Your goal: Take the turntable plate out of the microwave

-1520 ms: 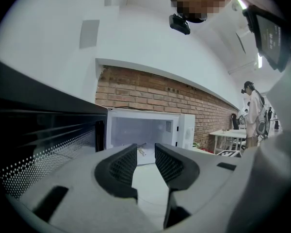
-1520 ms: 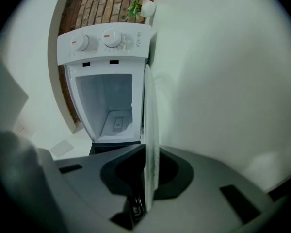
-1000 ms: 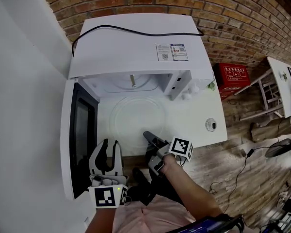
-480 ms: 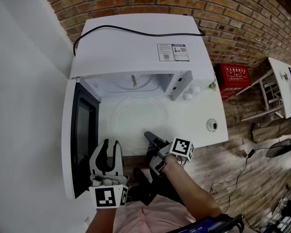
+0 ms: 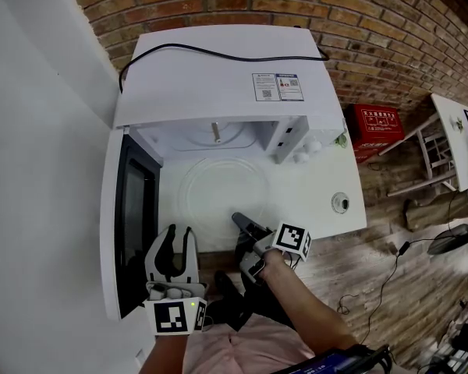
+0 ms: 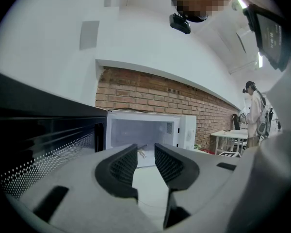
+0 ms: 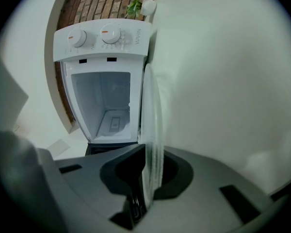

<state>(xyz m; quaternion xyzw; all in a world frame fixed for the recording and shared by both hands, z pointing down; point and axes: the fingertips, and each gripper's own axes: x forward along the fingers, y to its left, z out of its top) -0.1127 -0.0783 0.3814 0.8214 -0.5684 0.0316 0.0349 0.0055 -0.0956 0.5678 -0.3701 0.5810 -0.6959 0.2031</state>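
Observation:
The clear glass turntable plate (image 5: 221,187) lies flat on the white table (image 5: 320,179), just in front of the open white microwave (image 5: 218,65). My right gripper (image 5: 239,220) is shut on the plate's near rim. In the right gripper view the plate (image 7: 153,120) runs edge-on between the pads of that gripper (image 7: 146,171), with the empty microwave cavity (image 7: 106,103) behind. My left gripper (image 5: 178,232) hovers open beside the swung-out door (image 5: 129,209), nothing between its fingers. In the left gripper view its jaws (image 6: 145,155) point at the microwave (image 6: 148,132).
A black cable (image 5: 218,51) crosses the microwave's top. A small round white object (image 5: 340,200) sits on the table's right part. A red box (image 5: 377,121) and a white chair (image 5: 433,150) stand by the brick wall. Another person (image 6: 254,108) stands far off.

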